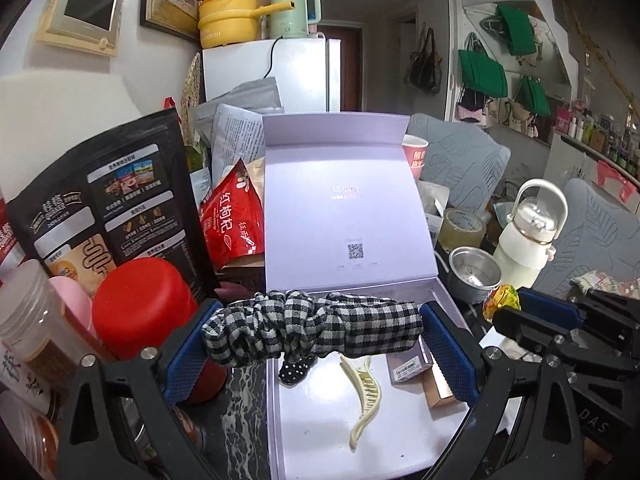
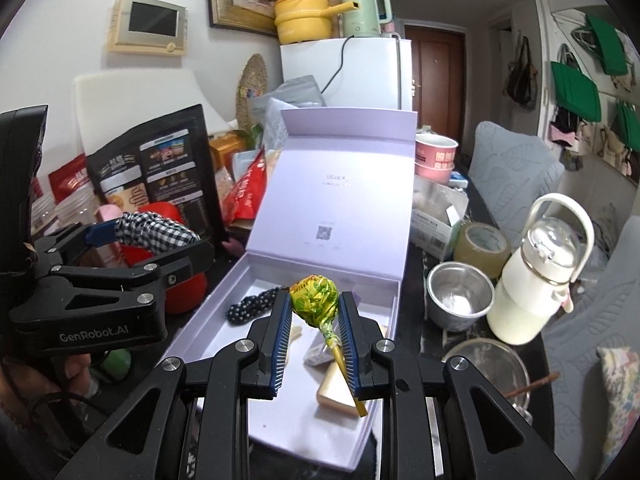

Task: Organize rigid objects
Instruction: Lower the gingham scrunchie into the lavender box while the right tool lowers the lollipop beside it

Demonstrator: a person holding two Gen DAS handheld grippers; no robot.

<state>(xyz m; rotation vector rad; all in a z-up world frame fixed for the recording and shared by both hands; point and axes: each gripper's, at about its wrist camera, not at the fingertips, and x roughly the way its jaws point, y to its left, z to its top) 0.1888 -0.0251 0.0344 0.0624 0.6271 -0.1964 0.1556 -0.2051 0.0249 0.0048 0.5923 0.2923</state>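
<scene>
left gripper is gripping one scrunchie; right gripper is gripping one lollipop; box is holding one clip

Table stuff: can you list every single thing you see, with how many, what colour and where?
box: 1, lilac, open, centre
scrunchie: 1, black-white check, in left gripper, above box
lollipop: 1, yellow-green wrapper, in right gripper, above box
hair claw: 1, cream, inside box
dotted hair tie: 1, black, inside box
metal cup: 1, silver, right of box
tape roll: 1, clear, behind cup
bottle: 1, white, far right
red lid: 1, left of box
black pouch: 1, left, standing
red packet: 1, beside box lid
left gripper: 1, black, blue pads
right gripper: 1, same
</scene>
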